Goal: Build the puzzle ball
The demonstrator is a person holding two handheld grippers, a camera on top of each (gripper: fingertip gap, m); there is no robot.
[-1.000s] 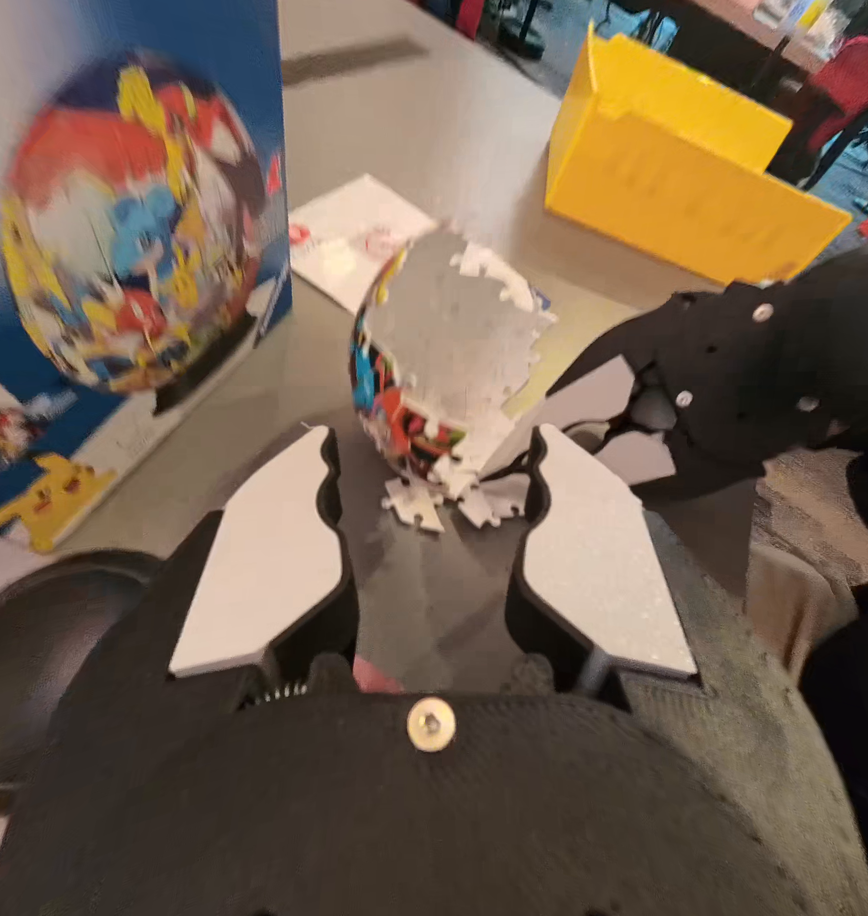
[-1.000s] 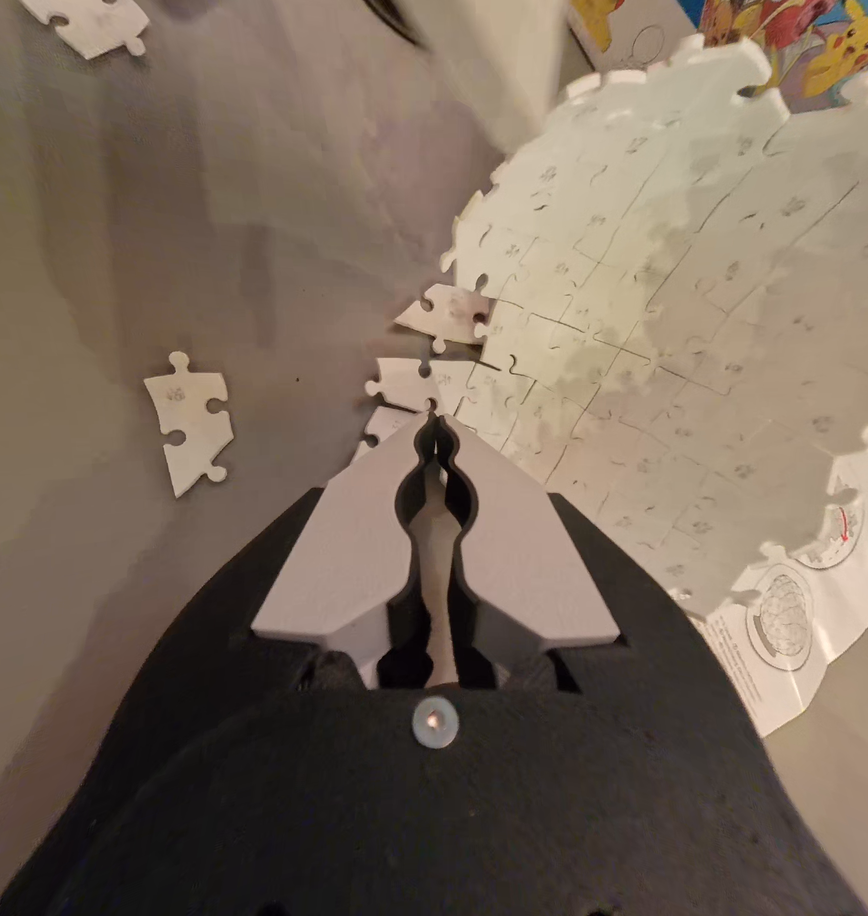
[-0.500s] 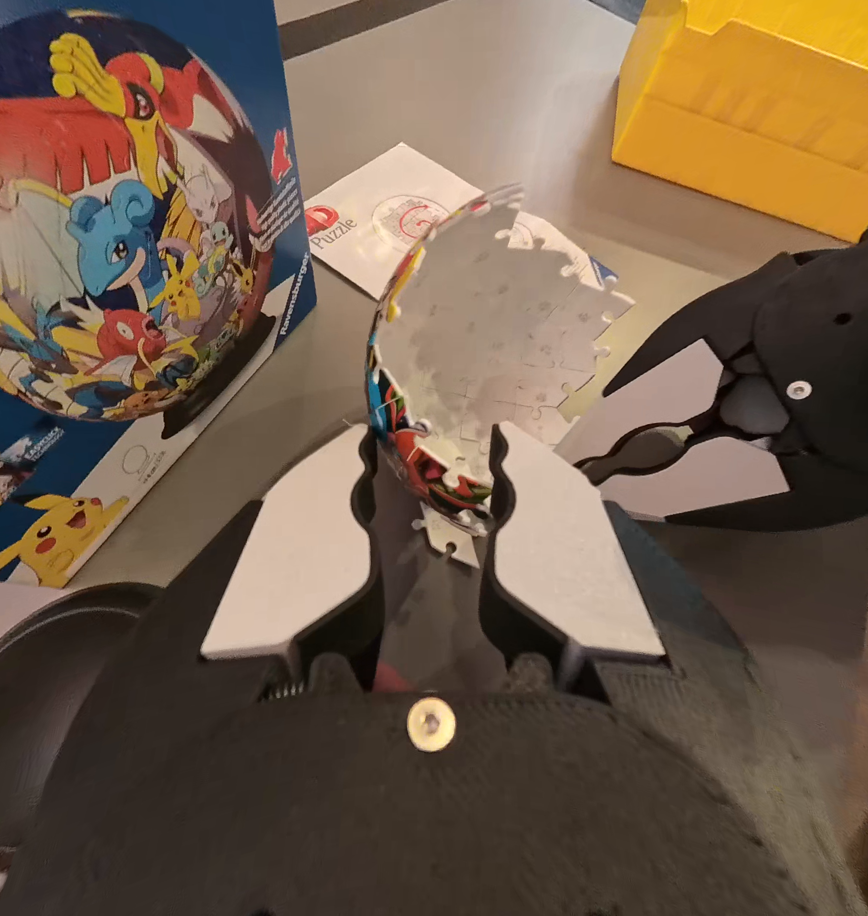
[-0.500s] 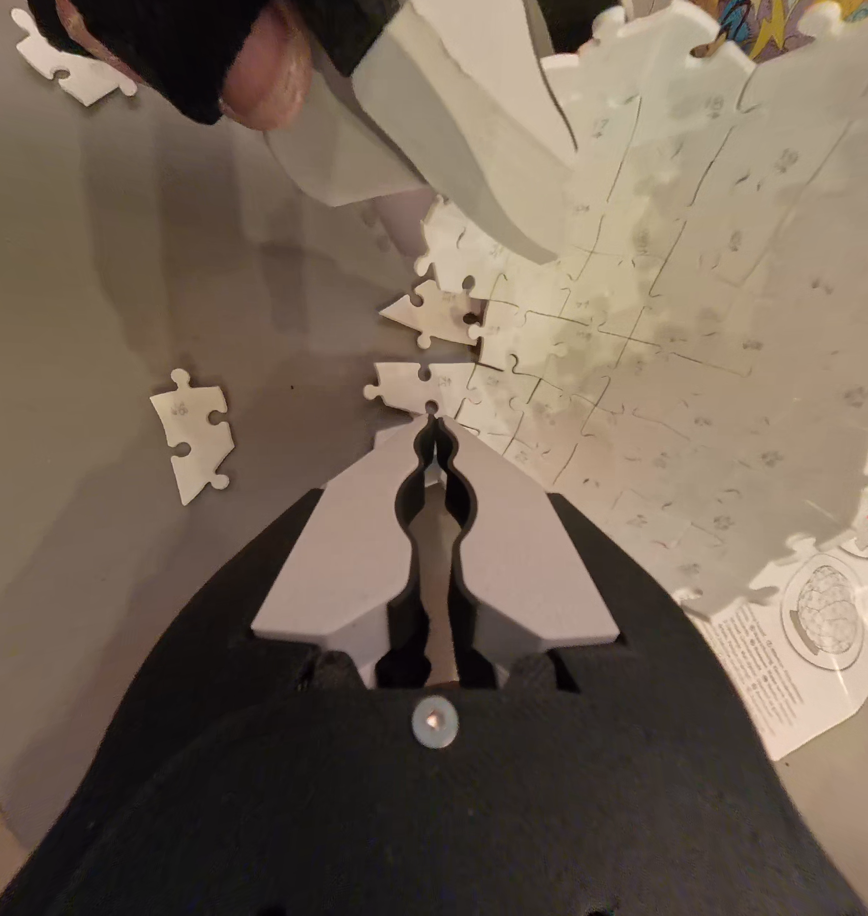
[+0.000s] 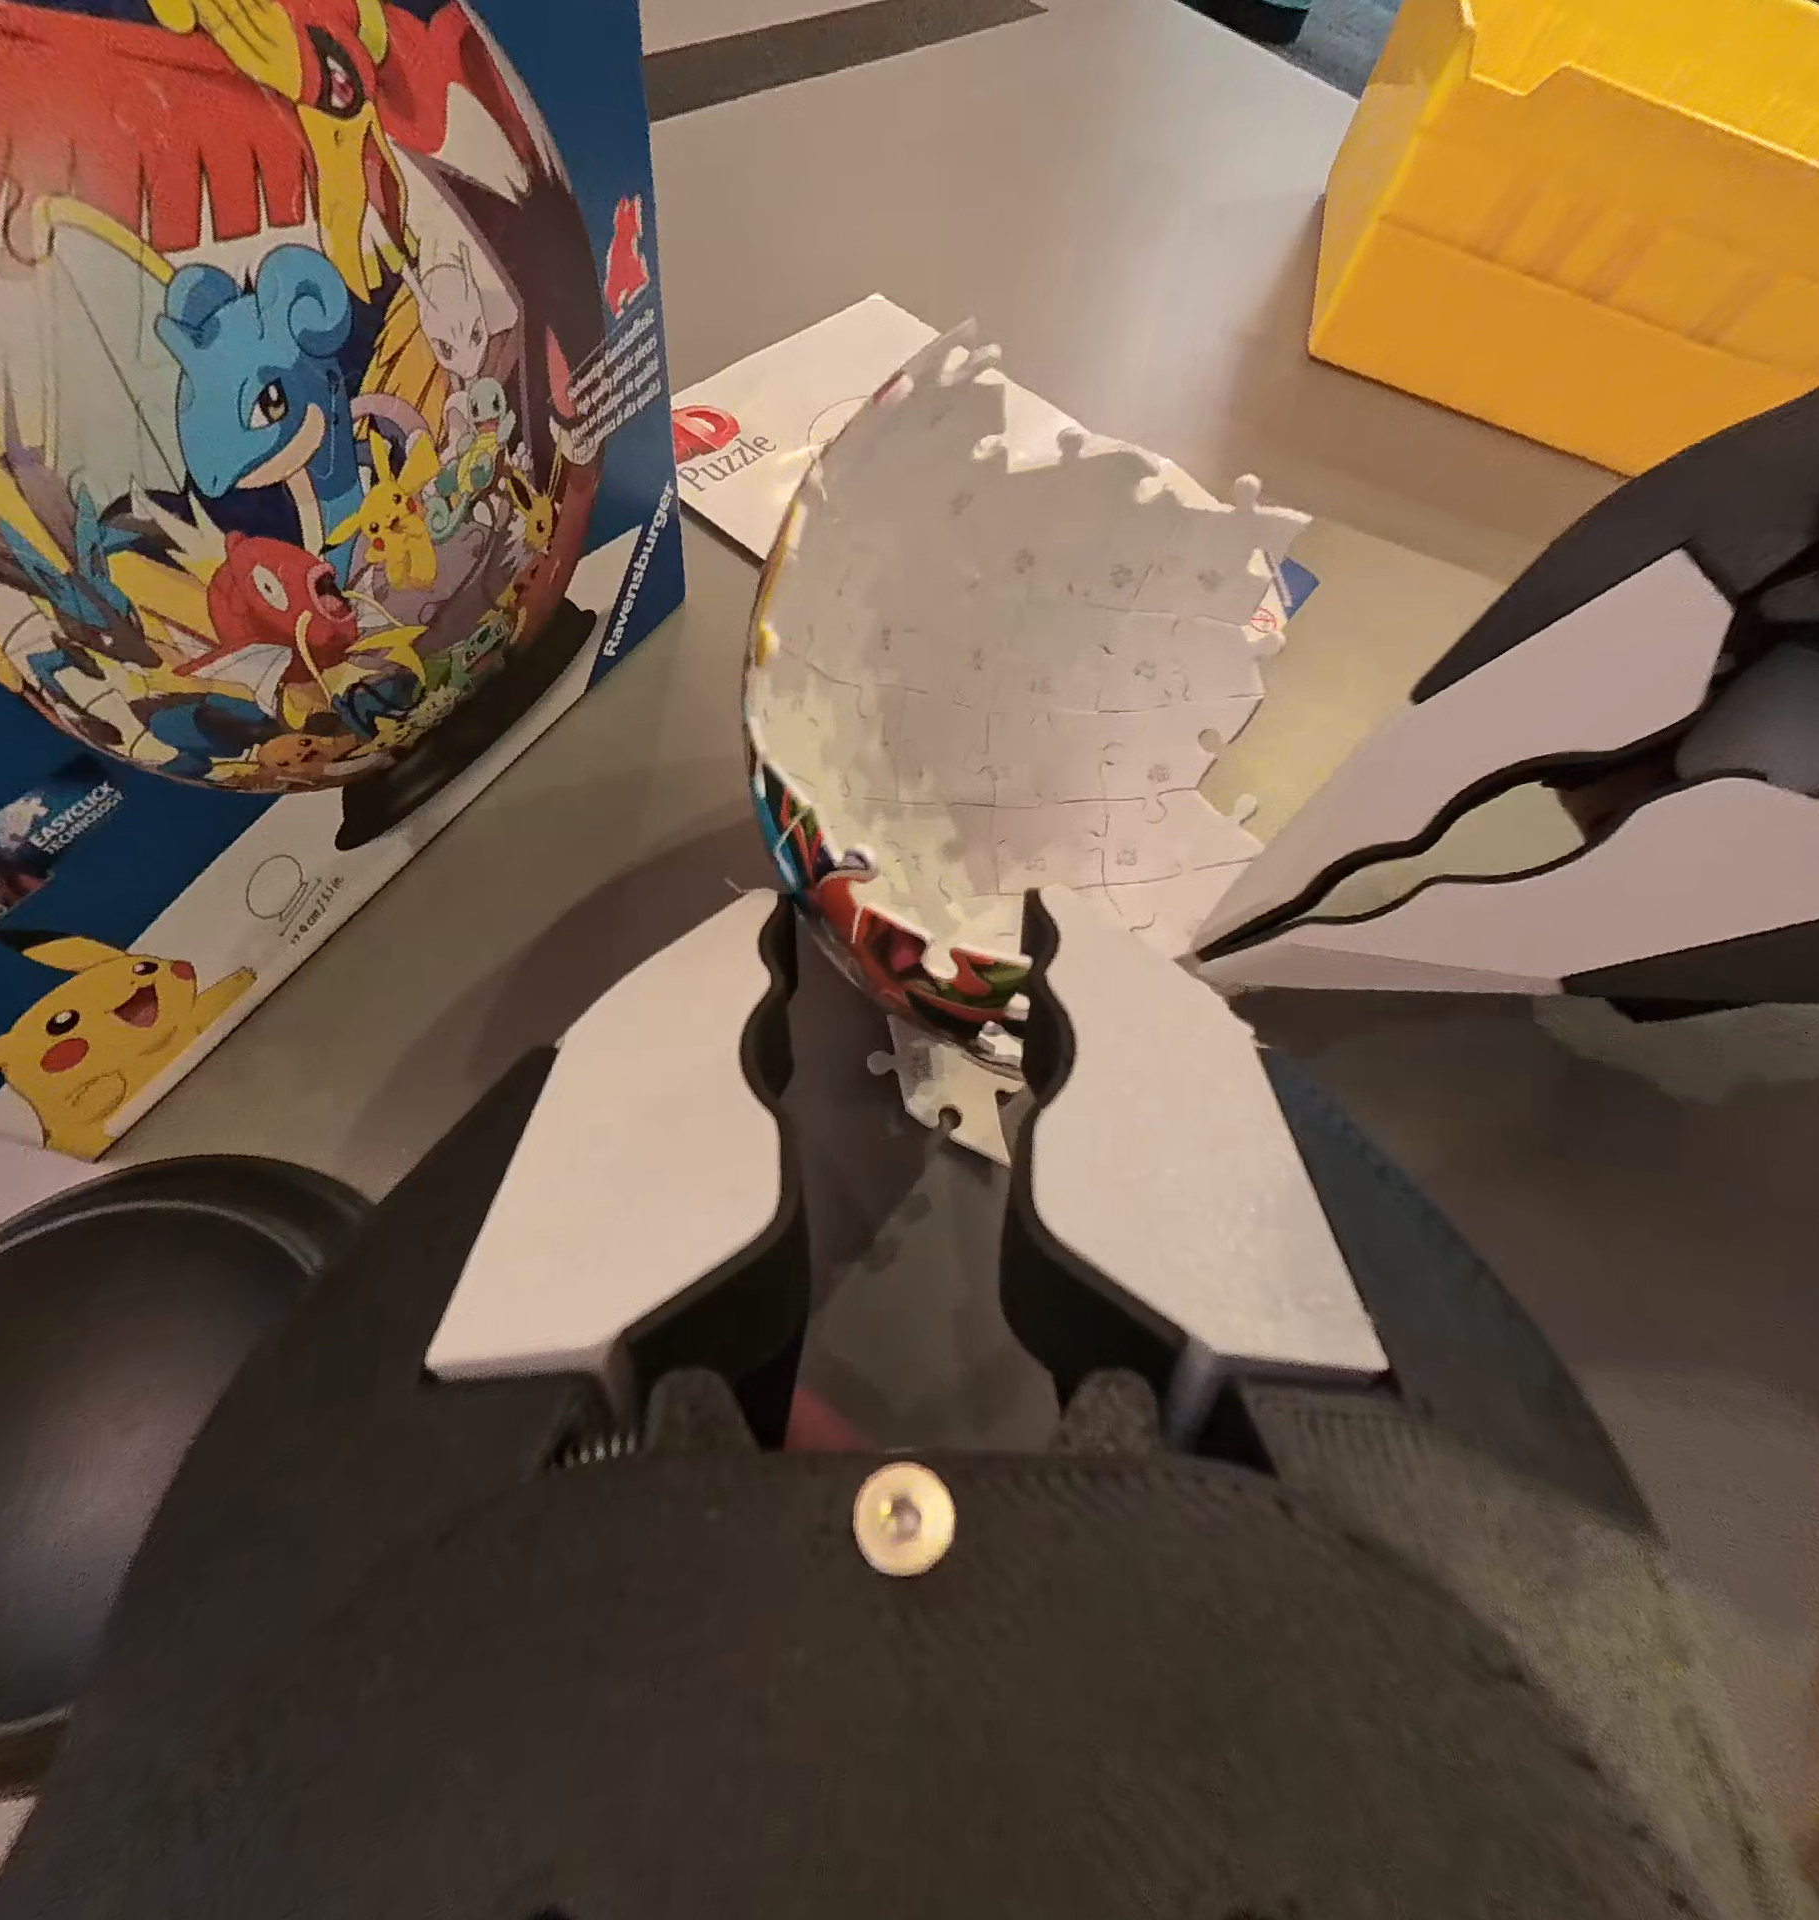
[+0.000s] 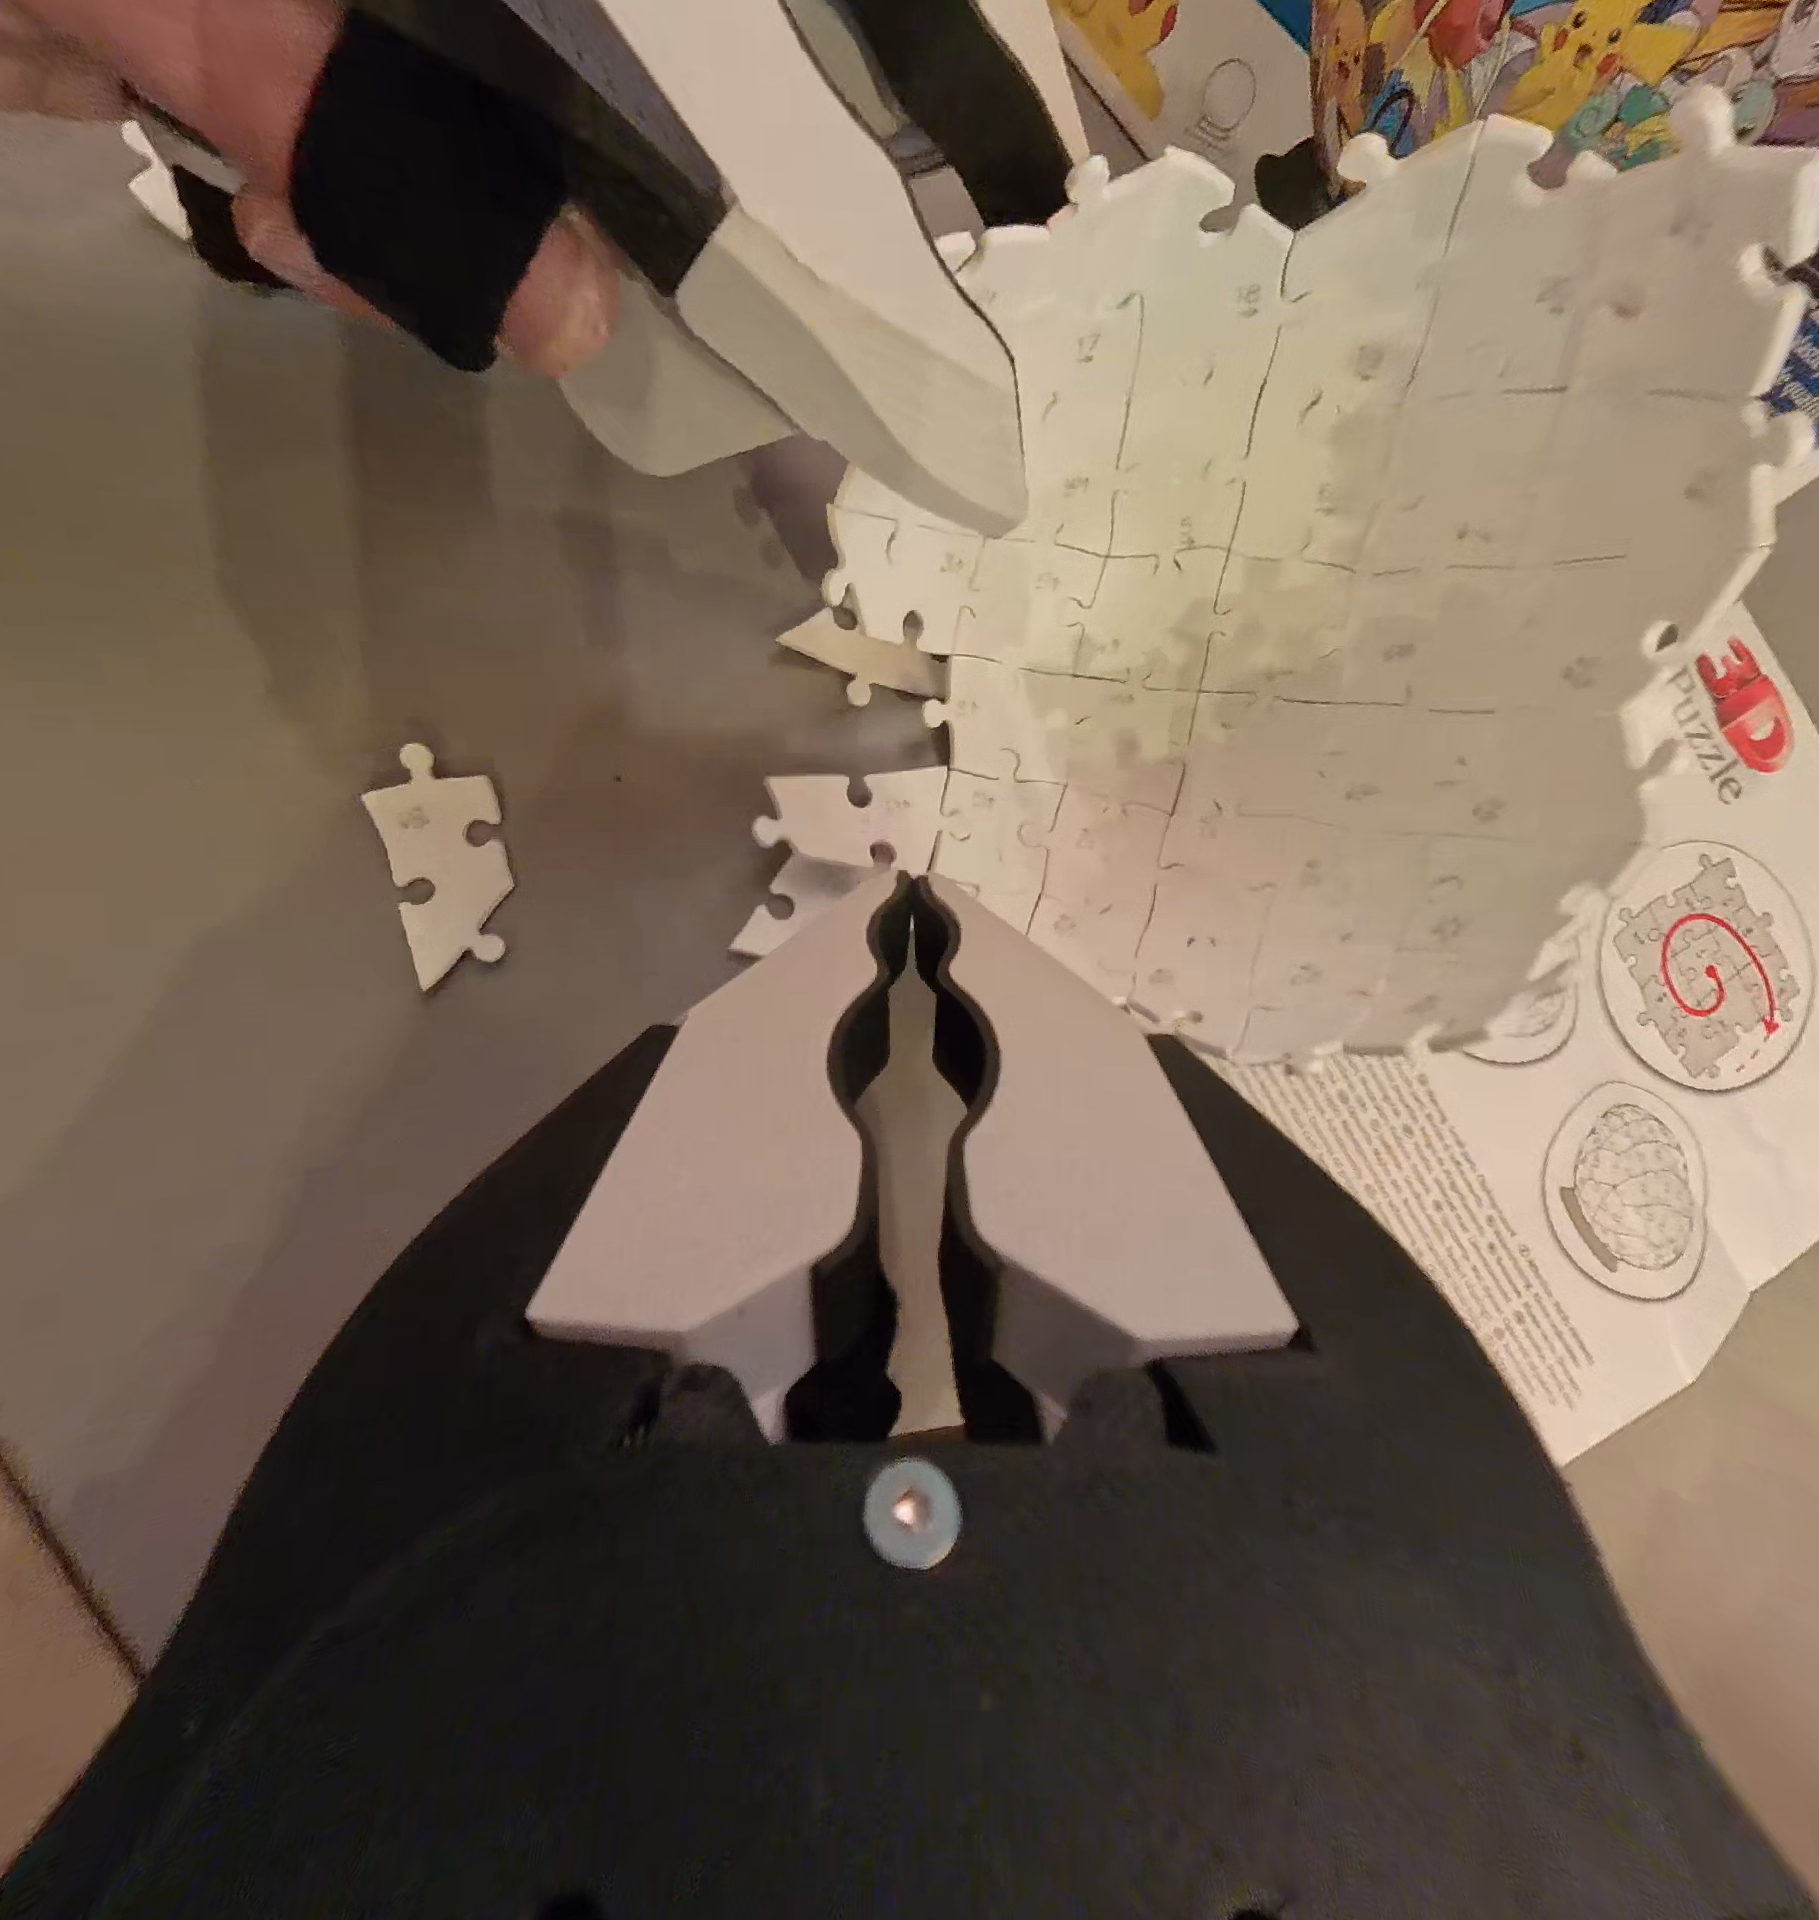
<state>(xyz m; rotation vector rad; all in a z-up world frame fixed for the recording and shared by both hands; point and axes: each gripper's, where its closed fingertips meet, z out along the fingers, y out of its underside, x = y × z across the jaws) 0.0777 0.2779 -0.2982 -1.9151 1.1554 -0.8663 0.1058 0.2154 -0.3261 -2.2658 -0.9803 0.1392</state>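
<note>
The half-built puzzle ball [image 5: 988, 675] is a curved shell, white inside and coloured outside, standing on the grey table. My left gripper [image 5: 907, 920] has its jaws closed in on the shell's lower rim, one tip on the coloured outside and one on the white inside. Its fingers [image 6: 884, 364] show in the right wrist view, straddling the shell [image 6: 1352, 623]. My right gripper [image 6: 910, 883] is shut, its tips at the shell's edge beside a protruding piece [image 6: 853, 821]. It also shows in the left wrist view [image 5: 1206, 951]. I cannot see whether it pinches a piece.
A loose white piece [image 6: 443, 862] lies left of the right gripper, and another [image 5: 946, 1091] under the shell. The puzzle box [image 5: 261, 520] stands at left, a yellow bin [image 5: 1611, 229] at back right. An instruction sheet [image 6: 1663, 1091] lies under the shell. A black round stand [image 5: 105, 1351] sits at near left. Tip to tip, the grippers are about 8 centimetres apart.
My left gripper moved in toward the shell and its jaws narrowed onto the lower rim. The right gripper stayed shut at the shell's edge.
</note>
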